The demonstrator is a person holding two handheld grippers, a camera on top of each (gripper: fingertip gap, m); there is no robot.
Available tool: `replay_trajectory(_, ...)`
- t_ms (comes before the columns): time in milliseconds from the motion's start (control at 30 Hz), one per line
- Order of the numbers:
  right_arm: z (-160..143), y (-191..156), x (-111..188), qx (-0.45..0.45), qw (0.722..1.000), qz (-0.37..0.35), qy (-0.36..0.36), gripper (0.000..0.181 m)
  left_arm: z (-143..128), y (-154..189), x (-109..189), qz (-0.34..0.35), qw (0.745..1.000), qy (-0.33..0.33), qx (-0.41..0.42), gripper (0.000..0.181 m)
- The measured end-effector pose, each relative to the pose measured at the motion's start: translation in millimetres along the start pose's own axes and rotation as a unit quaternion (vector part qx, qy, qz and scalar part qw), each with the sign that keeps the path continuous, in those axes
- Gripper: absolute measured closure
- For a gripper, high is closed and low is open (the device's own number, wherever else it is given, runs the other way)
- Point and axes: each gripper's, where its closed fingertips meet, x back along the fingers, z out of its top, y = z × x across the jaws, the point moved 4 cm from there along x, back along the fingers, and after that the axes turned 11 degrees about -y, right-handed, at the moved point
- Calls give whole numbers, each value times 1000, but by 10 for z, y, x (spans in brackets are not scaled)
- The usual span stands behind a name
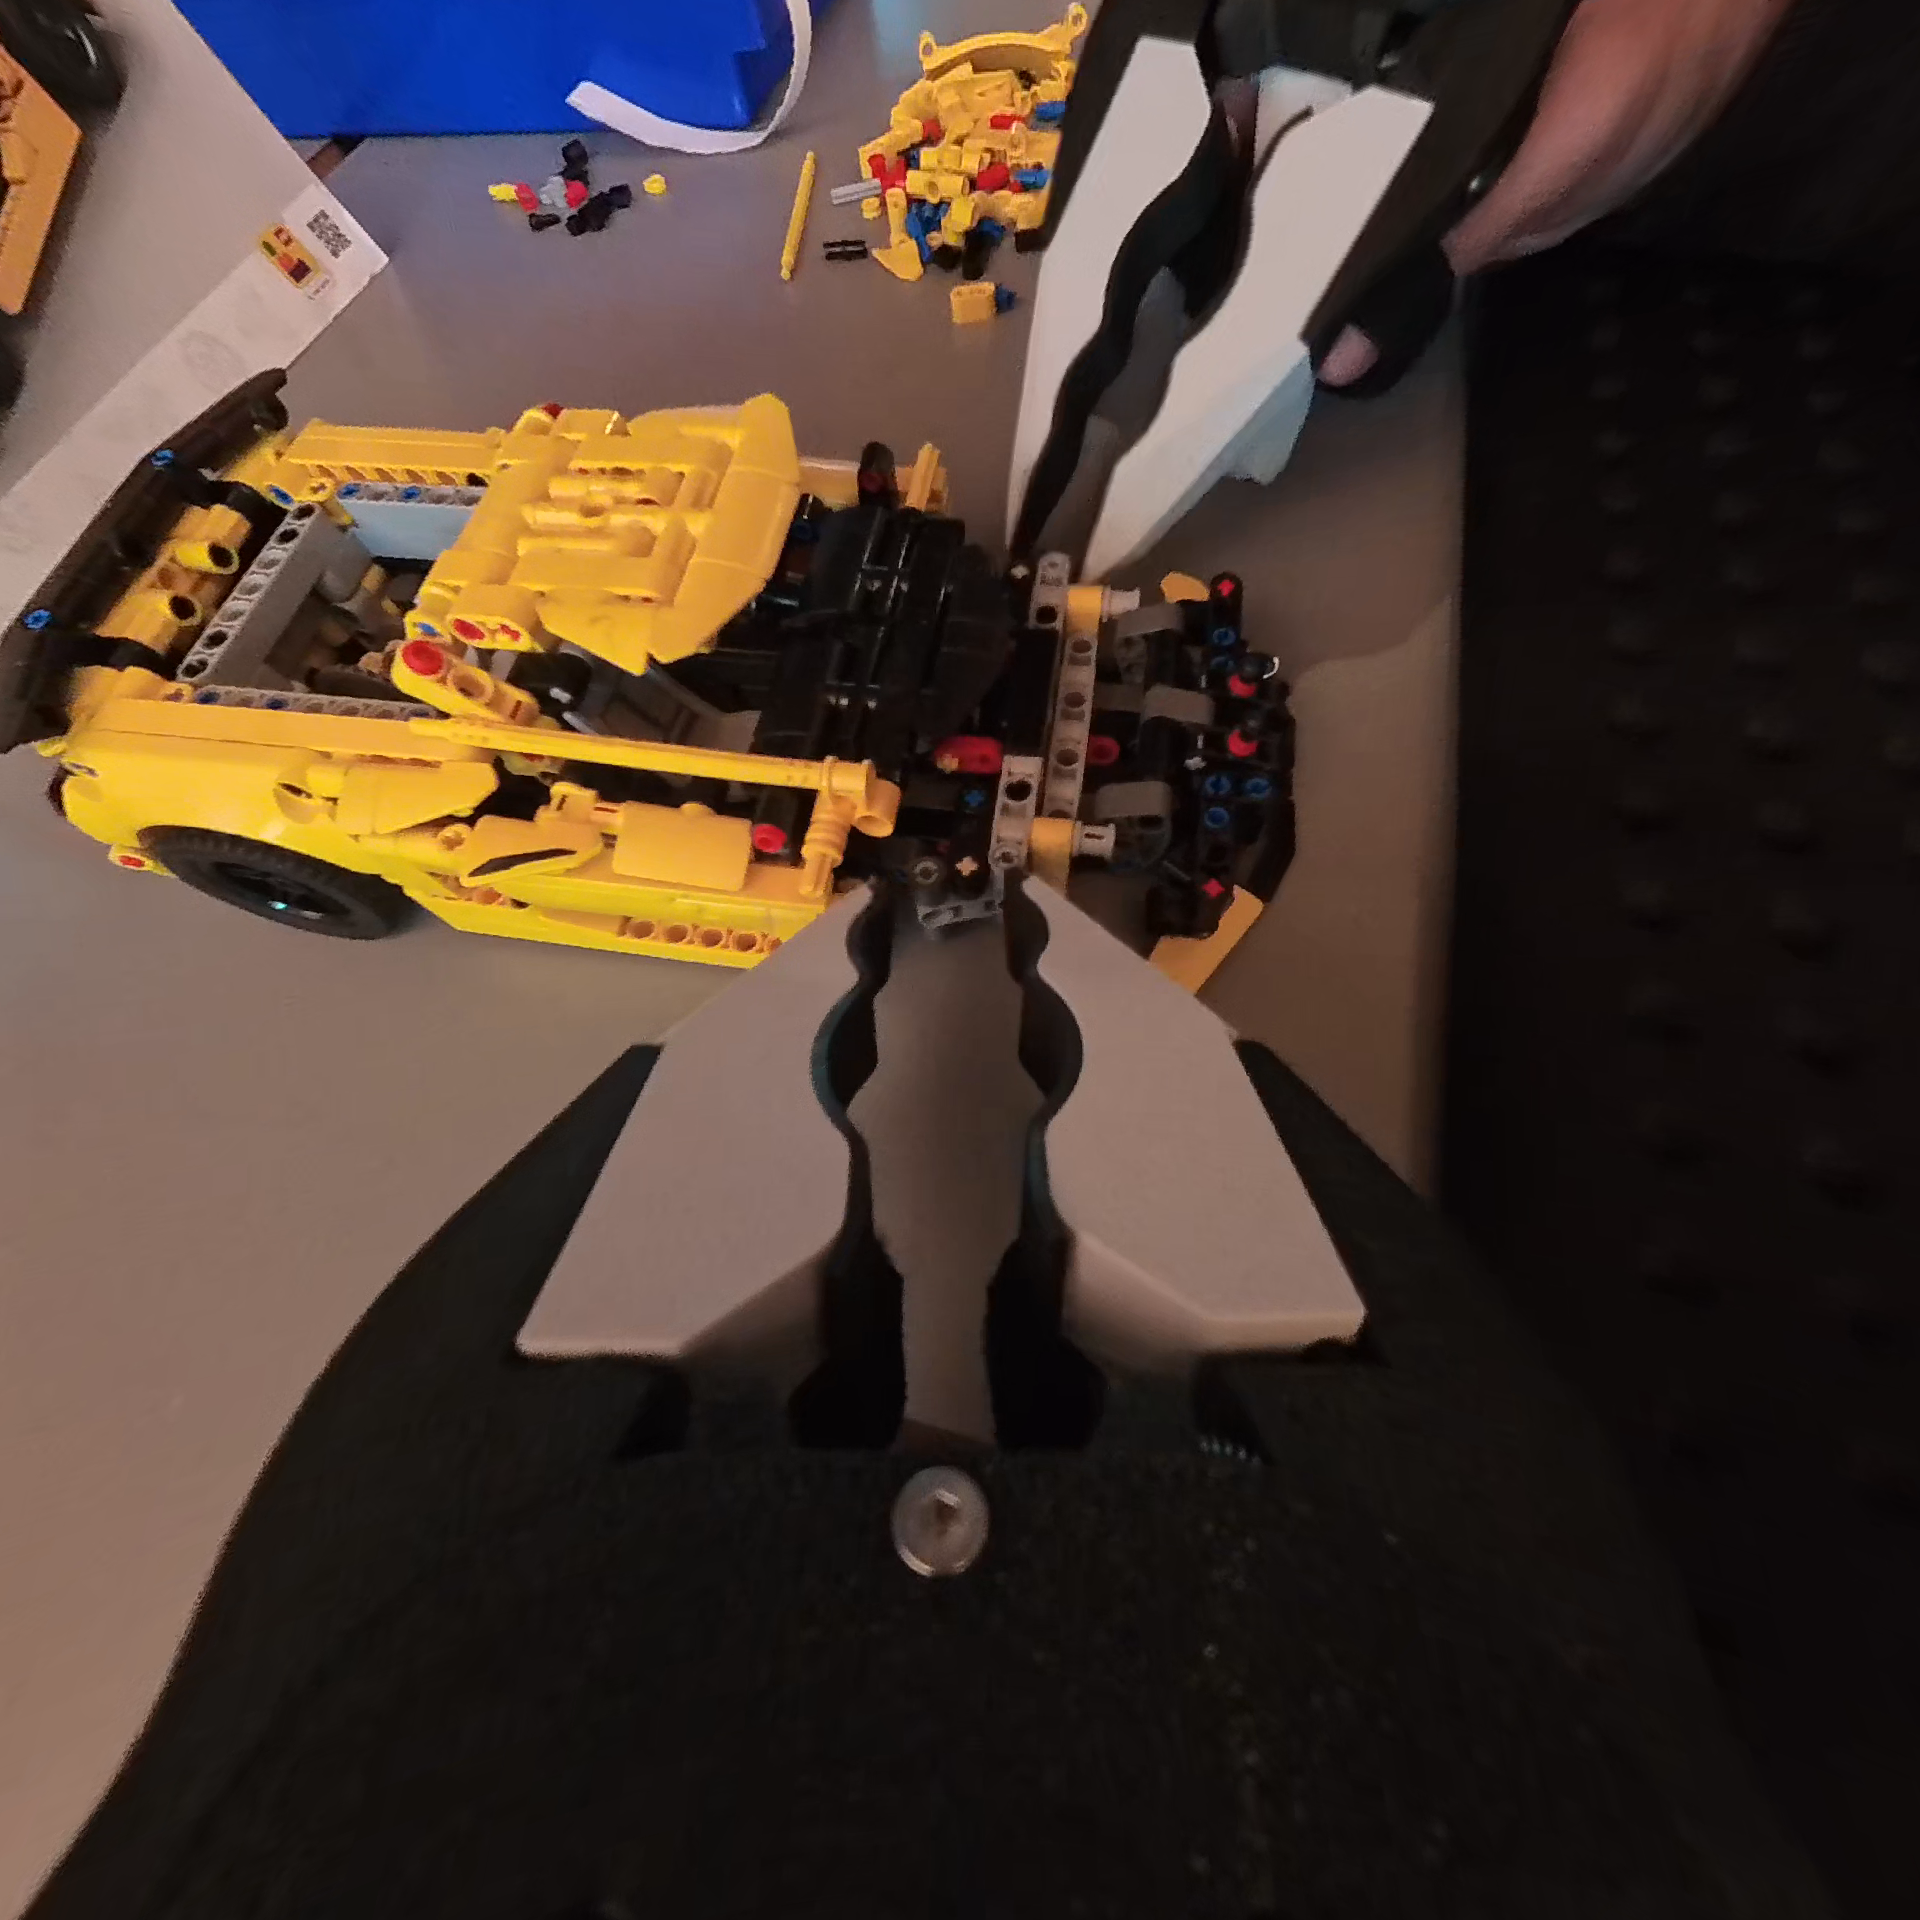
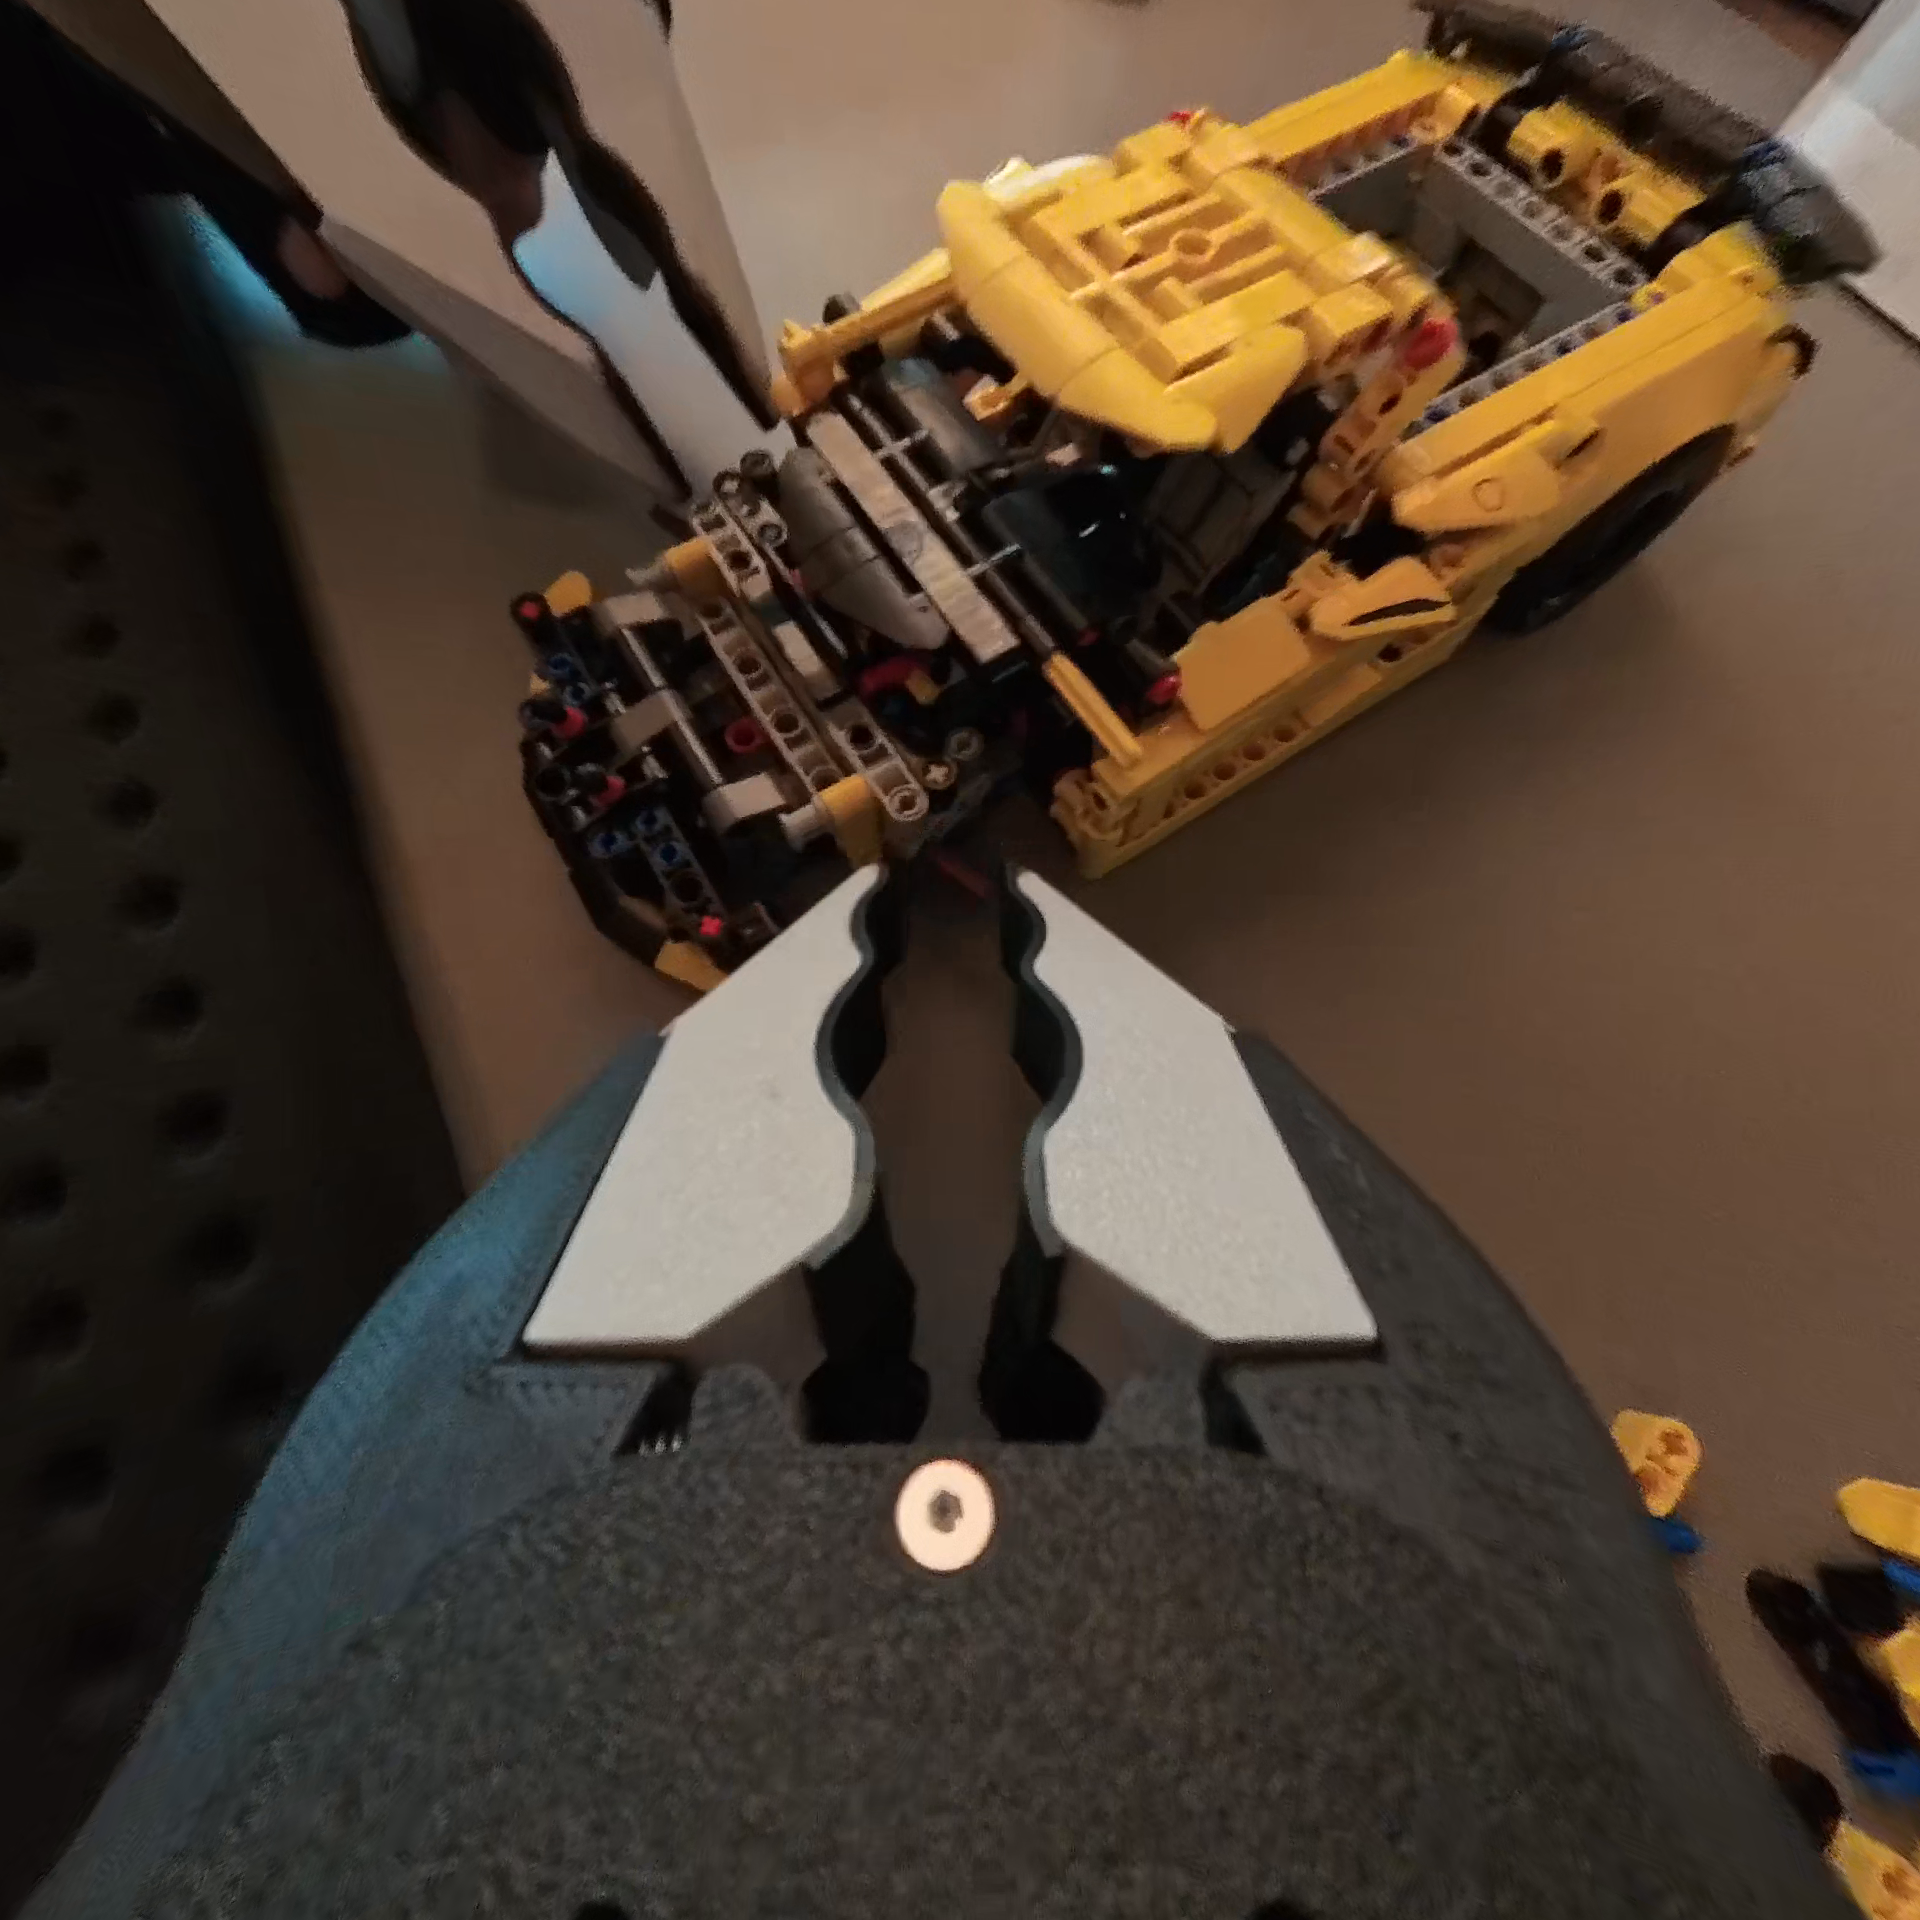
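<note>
Left gripper (image 1: 940, 899), grey wedge fingers with black wavy inner pads: jaws narrowed but a gap shows between them, tips at the near side of the yellow and black toy brick car (image 1: 540, 727), around a small grey connector piece (image 1: 951, 914) at its chassis edge. Whether the pads actually bite on it cannot be told.

Right gripper (image 2: 945, 878), same build: jaws also narrowed with a gap, tips touching the opposite side of the car's exposed grey and black front frame (image 2: 790, 717), over a dark part with a bit of red. Grip unclear, blurred there. In the left wrist view this gripper (image 1: 1049, 566) comes in from above, held by a hand in a black fingerless glove (image 1: 1455, 239).

The car sits on a grey tabletop (image 1: 312, 1091), between the two grippers, front end near the table edge, yellow roof panel (image 1: 623, 520) tilted up, one black rear wheel (image 1: 275, 883) visible.

Farther out: a pile of loose yellow, red, blue and black brick pieces (image 1: 961, 177), a smaller scatter of black and red pins (image 1: 571, 197), a thin yellow rod (image 1: 798, 213), a white printed booklet (image 1: 208, 332), a blue plastic bin (image 1: 499, 62). Dark perforated chair surface (image 1: 1683, 831) beside the table.
</note>
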Motion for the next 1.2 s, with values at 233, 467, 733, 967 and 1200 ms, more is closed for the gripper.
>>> replay_trajectory(233,-1,-11,-104,77,995,-62,-27,163,-26,37,-74,-9,1000,-14,-6,159)
replay_trajectory(467,-32,-46,-75,93,993,-72,-26,177,-53,32,-93,-3,1000,-27,-13,156)
replay_trajectory(733,-35,73,-65,37,997,-54,-28,175,-39,77,-77,7,999,-20,-41,177)
replay_trajectory(967,-26,65,-56,68,994,-86,-22,175,-44,78,-75,4,999,-23,-41,178)
replay_trajectory(1200,10,-3,31,23,999,-38,-1,169,-51,81,-55,12,998,-33,-55,179)
